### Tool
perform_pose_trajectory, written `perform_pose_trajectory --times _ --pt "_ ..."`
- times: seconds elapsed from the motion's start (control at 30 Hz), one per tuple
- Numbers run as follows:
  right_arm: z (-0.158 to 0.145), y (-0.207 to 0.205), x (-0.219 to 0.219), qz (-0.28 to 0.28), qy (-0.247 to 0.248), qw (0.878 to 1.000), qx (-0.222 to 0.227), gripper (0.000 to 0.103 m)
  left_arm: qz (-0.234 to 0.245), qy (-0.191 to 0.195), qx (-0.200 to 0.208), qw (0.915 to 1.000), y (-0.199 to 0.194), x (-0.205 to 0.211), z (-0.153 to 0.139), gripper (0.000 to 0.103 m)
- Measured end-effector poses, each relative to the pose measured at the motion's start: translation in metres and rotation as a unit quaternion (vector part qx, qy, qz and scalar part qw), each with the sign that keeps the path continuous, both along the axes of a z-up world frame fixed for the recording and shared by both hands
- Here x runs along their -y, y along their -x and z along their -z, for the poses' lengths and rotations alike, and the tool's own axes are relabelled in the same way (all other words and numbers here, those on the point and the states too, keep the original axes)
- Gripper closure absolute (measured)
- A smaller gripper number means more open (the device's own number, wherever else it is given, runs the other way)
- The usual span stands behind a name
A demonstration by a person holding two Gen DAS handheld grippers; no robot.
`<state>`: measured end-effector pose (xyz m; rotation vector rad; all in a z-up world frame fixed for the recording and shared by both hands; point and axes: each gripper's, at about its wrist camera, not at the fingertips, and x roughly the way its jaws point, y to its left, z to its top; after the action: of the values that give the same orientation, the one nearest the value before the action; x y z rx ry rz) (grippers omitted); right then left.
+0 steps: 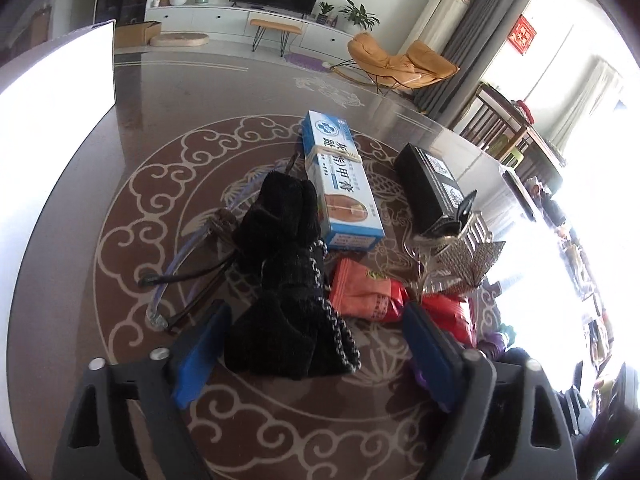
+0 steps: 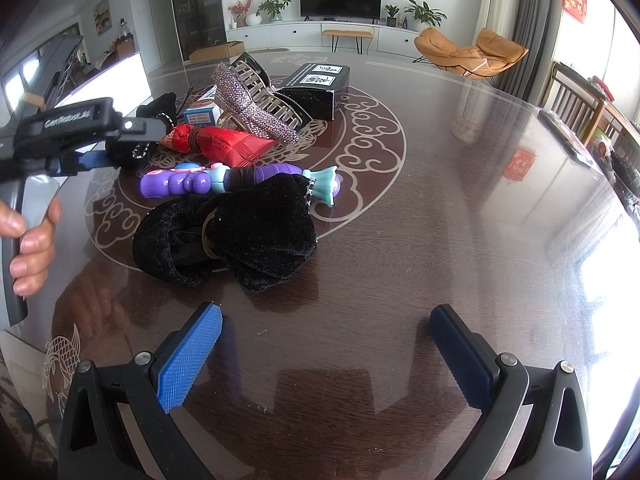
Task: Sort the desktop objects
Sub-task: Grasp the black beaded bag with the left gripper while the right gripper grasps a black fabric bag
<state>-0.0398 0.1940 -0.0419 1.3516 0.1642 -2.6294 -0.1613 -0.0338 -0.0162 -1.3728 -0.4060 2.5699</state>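
A pile of small objects lies on the dark patterned table [image 2: 440,200]. In the left wrist view my left gripper [image 1: 316,354] is open, its blue pads on either side of a black velvet bow with a chain [image 1: 288,280]. Beyond it lie a blue-and-white box [image 1: 340,178], a black box [image 1: 430,184], a red packet [image 1: 364,294], a rhinestone hair claw [image 1: 460,256] and glasses [image 1: 188,248]. In the right wrist view my right gripper [image 2: 326,354] is open and empty above bare table, just short of a black velvet bow [image 2: 236,232]. A purple toy [image 2: 224,180] lies behind that bow.
The left gripper's body [image 2: 72,132] and the hand holding it show at the left of the right wrist view. A white board [image 1: 52,92] stands at the table's left. A wooden chair [image 2: 576,108] stands at the right. The right half of the table is bare glass.
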Motion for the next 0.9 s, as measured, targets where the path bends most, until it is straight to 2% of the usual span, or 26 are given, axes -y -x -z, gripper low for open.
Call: perform_pose_trajectory --times 0.03,0.07,0.17,0.3,0.4,0.47,0.53,0.7,0.8,0.83,0.87,0.9 --pt "0.0 0.0 0.0 0.0 0.0 1.0 0.0 0.0 0.002 0.0 0.005 1.0 0.004 0.001 0.0 0.059" --pt "0.0 0.0 0.0 0.0 0.0 1.0 0.0 0.0 0.004 -0.009 0.013 0.9999 0.005 0.002 0.002 0.069" --pt "0.0 0.0 0.0 0.0 0.0 1.0 0.0 0.0 -0.002 -0.015 0.012 0.9998 -0.006 0.007 0.003 0.071" --pt "0.0 0.0 0.0 0.0 0.0 1.0 0.0 0.0 0.018 -0.003 0.009 0.9998 -0.052 0.011 0.005 0.071" --pt "0.0 0.0 0.0 0.0 0.0 1.0 0.0 0.0 0.04 0.027 0.009 0.9988 -0.091 0.014 0.002 0.066" --pt "0.0 0.0 0.0 0.0 0.0 1.0 0.0 0.0 0.047 0.045 0.011 0.9978 -0.112 0.018 0.001 0.054" --pt "0.0 0.0 0.0 0.0 0.0 1.0 0.0 0.0 0.047 0.056 0.01 0.9973 -0.122 0.021 0.001 0.032" --pt "0.0 0.0 0.0 0.0 0.0 1.0 0.0 0.0 0.035 0.083 0.002 0.9959 -0.112 0.013 0.005 0.03" --pt "0.0 0.0 0.0 0.0 0.001 1.0 0.0 0.0 0.034 0.126 -0.017 0.9912 -0.109 0.002 0.008 0.03" --pt "0.0 -0.001 -0.001 0.0 0.003 1.0 0.0 0.0 0.043 0.151 -0.027 0.9873 -0.111 -0.005 0.011 0.027" --pt "-0.001 -0.001 -0.001 -0.001 0.009 1.0 -0.001 0.0 0.053 0.184 -0.046 0.9804 -0.115 -0.012 0.014 0.02" --pt "-0.002 -0.003 -0.004 -0.01 0.021 1.0 -0.001 0.0 0.048 0.183 -0.053 0.9805 -0.116 -0.01 0.013 0.012"
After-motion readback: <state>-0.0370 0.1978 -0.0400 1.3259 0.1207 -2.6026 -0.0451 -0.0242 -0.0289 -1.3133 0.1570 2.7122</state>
